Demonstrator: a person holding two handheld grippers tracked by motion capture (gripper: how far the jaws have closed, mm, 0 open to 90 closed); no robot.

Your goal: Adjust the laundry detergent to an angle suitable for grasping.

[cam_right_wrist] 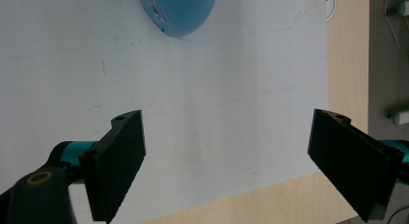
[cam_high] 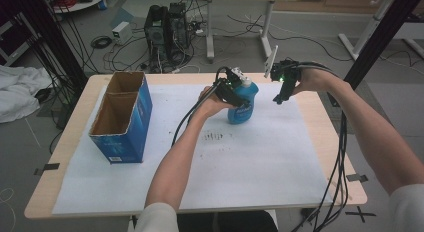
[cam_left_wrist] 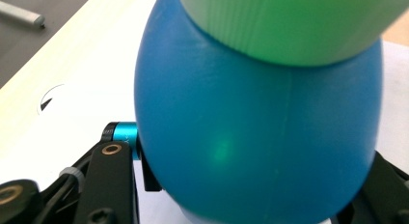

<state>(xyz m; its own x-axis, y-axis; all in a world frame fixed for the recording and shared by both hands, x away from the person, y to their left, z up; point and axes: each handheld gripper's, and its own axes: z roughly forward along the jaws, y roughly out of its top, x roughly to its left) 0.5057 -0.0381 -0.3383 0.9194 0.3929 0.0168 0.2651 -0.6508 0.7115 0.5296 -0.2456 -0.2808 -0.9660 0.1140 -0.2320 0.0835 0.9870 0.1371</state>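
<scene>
A blue plastic bottle (cam_high: 244, 106) with a pale cap (cam_left_wrist: 294, 21) stands on the white sheet near the table's middle back. My left gripper (cam_high: 231, 89) comes at it from the left, and its two black jaws press on either side of the round blue body (cam_left_wrist: 255, 137), so it is shut on the bottle. To the right of the bottle my right gripper (cam_high: 280, 94) hangs above the sheet and points down. In the right gripper view its jaws (cam_right_wrist: 226, 161) stand wide apart with nothing between them, and the bottle's base (cam_right_wrist: 178, 9) shows at the top edge.
An open blue cardboard box (cam_high: 122, 117) stands on the left part of the table. A white paper sheet (cam_high: 250, 162) covers most of the wooden tabletop (cam_high: 325, 122). Cables trail from both grippers, and the right one's hang off the table's right edge (cam_high: 340, 162).
</scene>
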